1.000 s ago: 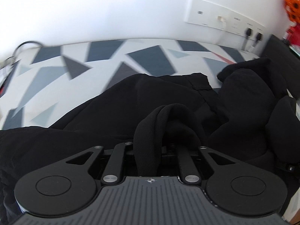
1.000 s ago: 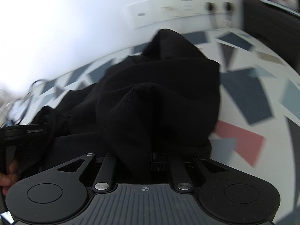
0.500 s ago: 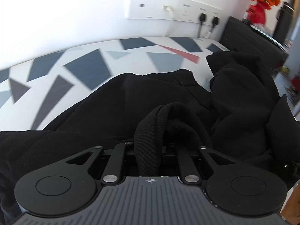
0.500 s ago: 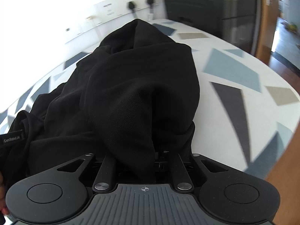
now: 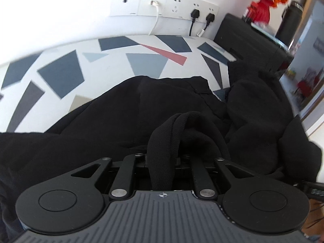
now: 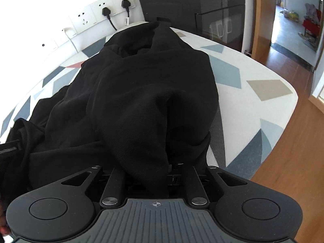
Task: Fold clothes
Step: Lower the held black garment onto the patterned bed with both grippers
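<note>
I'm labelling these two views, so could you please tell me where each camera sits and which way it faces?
Left wrist: on the left claw, looking down along it over the black garment and patterned table toward the wall sockets; no hand shows.
Right wrist: on the right claw, looking over the garment toward a dark cabinet and doorway.
Shared: garment, table, sockets, cabinet.

The garment (image 5: 166, 101) lies on the table (image 5: 60, 70), bunched toward its right end. Behind the table, sockets (image 5: 164, 6) sit on the wall, and a cabinet (image 6: 202, 10) stands just beyond the table's far right corner.
</note>
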`<state>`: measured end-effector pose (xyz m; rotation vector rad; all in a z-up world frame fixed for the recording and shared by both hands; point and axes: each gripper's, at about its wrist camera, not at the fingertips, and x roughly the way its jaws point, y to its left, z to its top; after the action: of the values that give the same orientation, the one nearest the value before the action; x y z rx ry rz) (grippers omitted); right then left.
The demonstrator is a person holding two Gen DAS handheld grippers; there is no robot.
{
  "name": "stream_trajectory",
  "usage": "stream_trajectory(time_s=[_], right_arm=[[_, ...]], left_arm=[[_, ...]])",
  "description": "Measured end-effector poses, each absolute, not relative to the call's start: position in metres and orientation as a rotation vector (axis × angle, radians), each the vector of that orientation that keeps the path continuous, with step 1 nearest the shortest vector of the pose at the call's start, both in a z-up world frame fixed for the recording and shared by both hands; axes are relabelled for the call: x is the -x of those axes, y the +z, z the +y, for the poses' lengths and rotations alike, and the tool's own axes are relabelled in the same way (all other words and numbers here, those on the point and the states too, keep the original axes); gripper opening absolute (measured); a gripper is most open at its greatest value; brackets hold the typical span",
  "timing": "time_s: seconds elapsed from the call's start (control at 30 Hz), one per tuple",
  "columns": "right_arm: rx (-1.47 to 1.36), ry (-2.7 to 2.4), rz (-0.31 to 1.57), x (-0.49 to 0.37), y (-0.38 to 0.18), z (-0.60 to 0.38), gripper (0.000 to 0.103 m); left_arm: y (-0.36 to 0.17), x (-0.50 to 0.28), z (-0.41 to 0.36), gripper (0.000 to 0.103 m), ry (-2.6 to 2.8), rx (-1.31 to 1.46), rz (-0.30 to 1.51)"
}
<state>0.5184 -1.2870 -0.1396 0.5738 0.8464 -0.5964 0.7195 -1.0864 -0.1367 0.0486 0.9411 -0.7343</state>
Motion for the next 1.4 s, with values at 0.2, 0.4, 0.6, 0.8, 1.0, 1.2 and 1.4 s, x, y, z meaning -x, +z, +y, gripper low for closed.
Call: stream_trajectory(time_s=[0.2, 0.4, 0.6, 0.8, 1.0, 1.2, 1.4], right_arm=[[-0.485, -0.585, 0.902, -0.544, -0.142, -1.278, 0.027], [-0.397, -0.572, 0.944, -0.559, -0.144, -1.265, 0.04], [-0.252, -0.539, 1.005, -0.571, -0.146, -1.247, 0.054], [-0.184, -0.533, 1.023, -0.578, -0.15, -1.24, 0.063], [-0.151, -0.543, 1.044, -0.584, -0.152, -1.236, 0.066], [-0.149, -0.558, 1.048, -0.586, -0.152, -1.235, 0.068], [-0.142, -0.543, 1.083, -0.589, -0.148, -1.237, 0.074]], left_arm=[[-0.125, -0.719, -1.061, 0.016, -0.732, 0.007, 0.944], [-0.119, -0.717, -1.04, 0.016, -0.729, 0.051, 0.946], [-0.114, -0.714, -1.018, 0.016, -0.718, 0.116, 0.948], [-0.101, -0.712, -0.982, 0.016, -0.697, 0.188, 0.891], [-0.095, -0.715, -0.945, 0.016, -0.643, 0.265, 0.869], [-0.103, -0.717, -0.924, 0.017, -0.603, 0.294, 0.879], [-0.103, -0.712, -0.908, 0.017, -0.592, 0.31, 0.853]])
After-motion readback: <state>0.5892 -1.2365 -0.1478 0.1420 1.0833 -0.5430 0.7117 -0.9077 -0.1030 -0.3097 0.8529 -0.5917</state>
